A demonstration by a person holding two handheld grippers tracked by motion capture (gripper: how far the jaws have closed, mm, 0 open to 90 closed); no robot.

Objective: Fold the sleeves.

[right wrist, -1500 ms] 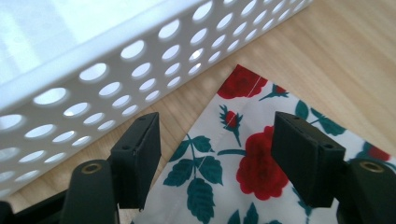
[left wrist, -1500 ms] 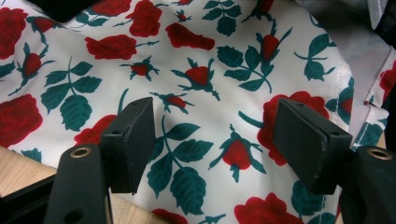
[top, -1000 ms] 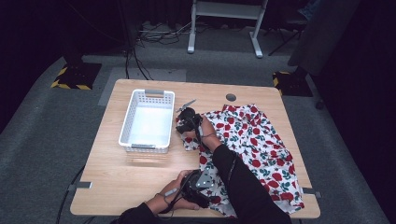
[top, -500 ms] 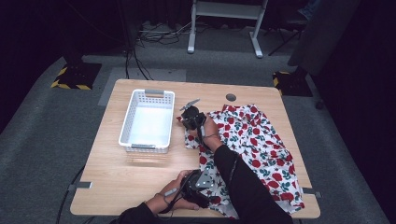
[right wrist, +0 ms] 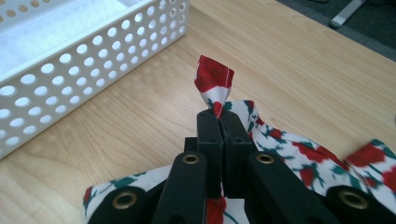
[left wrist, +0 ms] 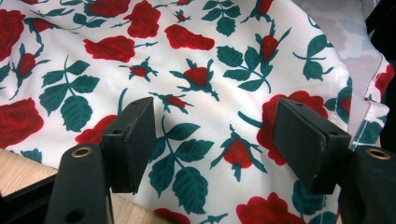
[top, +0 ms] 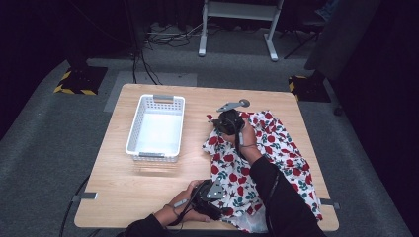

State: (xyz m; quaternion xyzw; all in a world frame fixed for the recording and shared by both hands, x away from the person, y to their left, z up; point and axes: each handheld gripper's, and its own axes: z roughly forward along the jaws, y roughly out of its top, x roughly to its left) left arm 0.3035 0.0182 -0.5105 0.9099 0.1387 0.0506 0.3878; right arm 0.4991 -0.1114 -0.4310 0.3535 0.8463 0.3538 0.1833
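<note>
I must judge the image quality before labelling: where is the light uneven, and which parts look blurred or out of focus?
High view: the table is brightly lit, the floor around it falls to black. Left gripper view: the rose cloth is sharp; the gripper throws a soft shadow on it. Right gripper view: the pinched cloth tip is sharp; the white basket is bright and slightly soft.

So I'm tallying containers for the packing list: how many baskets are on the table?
1. The white perforated basket stands on the left half of the table, beside the rose-print cloth. The cloth could be hiding something small.
</note>
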